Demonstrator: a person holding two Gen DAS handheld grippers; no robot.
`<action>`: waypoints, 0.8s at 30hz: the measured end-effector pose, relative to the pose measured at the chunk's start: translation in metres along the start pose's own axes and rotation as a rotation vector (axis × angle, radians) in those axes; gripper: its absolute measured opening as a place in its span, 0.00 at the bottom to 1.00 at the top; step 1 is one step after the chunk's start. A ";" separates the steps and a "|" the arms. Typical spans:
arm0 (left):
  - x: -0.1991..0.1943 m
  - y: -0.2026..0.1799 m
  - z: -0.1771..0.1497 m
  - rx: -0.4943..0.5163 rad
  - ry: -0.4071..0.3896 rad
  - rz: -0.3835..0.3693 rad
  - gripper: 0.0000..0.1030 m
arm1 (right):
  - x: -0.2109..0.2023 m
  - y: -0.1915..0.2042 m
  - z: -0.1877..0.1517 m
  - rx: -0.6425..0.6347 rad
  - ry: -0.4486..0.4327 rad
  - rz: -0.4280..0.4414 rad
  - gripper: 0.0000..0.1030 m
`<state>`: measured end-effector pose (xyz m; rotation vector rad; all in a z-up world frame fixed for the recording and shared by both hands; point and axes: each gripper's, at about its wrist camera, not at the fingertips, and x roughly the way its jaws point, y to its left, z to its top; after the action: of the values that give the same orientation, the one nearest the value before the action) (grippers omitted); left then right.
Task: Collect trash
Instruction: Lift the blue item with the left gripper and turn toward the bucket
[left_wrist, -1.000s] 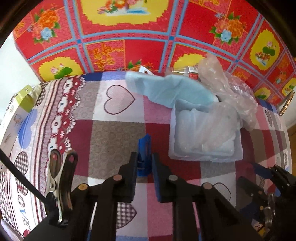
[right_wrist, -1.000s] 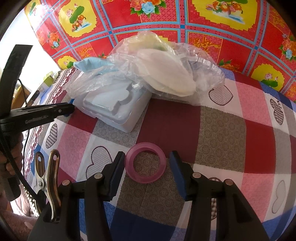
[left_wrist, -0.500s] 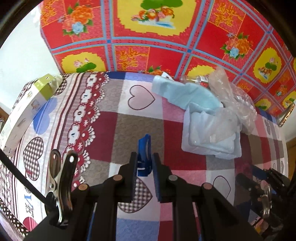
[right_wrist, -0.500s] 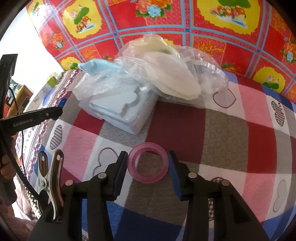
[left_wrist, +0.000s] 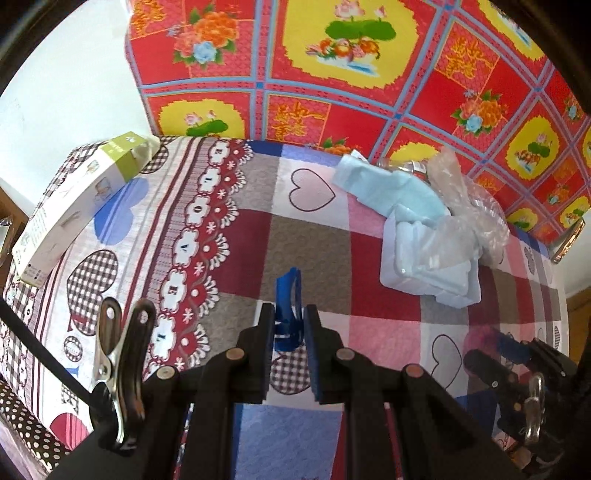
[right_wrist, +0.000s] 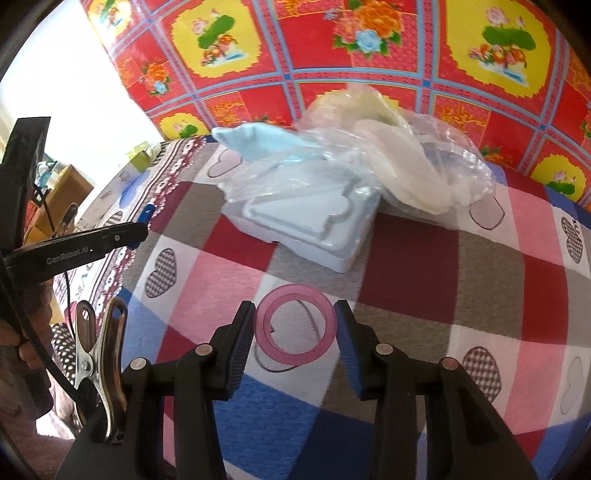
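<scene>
In my left wrist view, the left gripper (left_wrist: 289, 325) is clamped tight on a small blue plastic piece (left_wrist: 287, 310), which stands on edge between the pads and pokes out past the fingertips. It looks lifted clear of the patchwork tablecloth (left_wrist: 306, 236), though I cannot be sure. Further back on the right sits a pale blue moulded tray (left_wrist: 432, 266) with a light blue cloth (left_wrist: 391, 188) and crumpled clear plastic wrap (left_wrist: 469, 206) bunched against it. A white and green box (left_wrist: 77, 206) lies near the table's far left edge. The other gripper shows dark at the lower right corner.

In my right wrist view, the right gripper (right_wrist: 295, 332) stands about half spread around a pink ring (right_wrist: 295, 325). Both pads sit right at the ring's outer edge, so I read it as gripped. Whether the ring rests on the cloth I cannot tell. Beyond it the tray (right_wrist: 310, 221) and the plastic wrap (right_wrist: 399, 162) lie well apart from the ring. At the left edge I see the left gripper side-on, with the blue piece (right_wrist: 146, 214) at its tip.
</scene>
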<state>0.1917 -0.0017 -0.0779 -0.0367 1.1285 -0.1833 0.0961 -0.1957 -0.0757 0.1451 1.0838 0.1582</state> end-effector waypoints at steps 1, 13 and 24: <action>-0.001 0.002 0.000 -0.002 -0.003 -0.001 0.16 | 0.000 0.003 0.000 -0.001 -0.001 -0.001 0.43; -0.026 0.034 -0.004 -0.040 -0.029 -0.031 0.16 | -0.008 0.041 0.006 -0.016 -0.021 0.015 0.43; -0.048 0.071 -0.010 -0.078 -0.057 -0.035 0.16 | -0.010 0.089 0.012 -0.058 -0.032 0.042 0.43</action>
<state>0.1722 0.0769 -0.0477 -0.1302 1.0784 -0.1682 0.0966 -0.1112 -0.0443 0.1179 1.0437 0.2247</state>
